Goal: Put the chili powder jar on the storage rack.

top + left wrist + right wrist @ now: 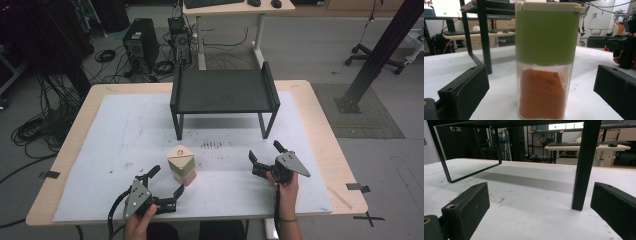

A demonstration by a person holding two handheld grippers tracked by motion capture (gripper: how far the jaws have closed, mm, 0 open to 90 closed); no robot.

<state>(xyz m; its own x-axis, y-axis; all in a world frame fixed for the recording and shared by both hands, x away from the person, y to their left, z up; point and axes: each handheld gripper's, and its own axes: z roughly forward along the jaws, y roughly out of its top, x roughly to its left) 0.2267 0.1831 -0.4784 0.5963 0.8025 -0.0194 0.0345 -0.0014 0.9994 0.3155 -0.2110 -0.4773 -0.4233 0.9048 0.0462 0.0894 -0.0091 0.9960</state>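
Observation:
A spice jar (181,166) with a cream lid, a green upper band and orange powder in its clear base stands upright on the white mat near the table's front. In the left gripper view the jar (546,62) stands between the two black jaws without touching them. My left gripper (166,182) is open, just in front and left of the jar. My right gripper (265,151) is open too, with nothing between its jaws, over the mat to the jar's right. In the right gripper view it faces a leg of the black shelf (583,165).
A low black metal shelf (224,91) stands on the mat (120,130) at the back middle of the table. Black tape marks (358,187) lie at the table's right edge. Beyond the table are computer towers (141,45), cables and a desk (235,10).

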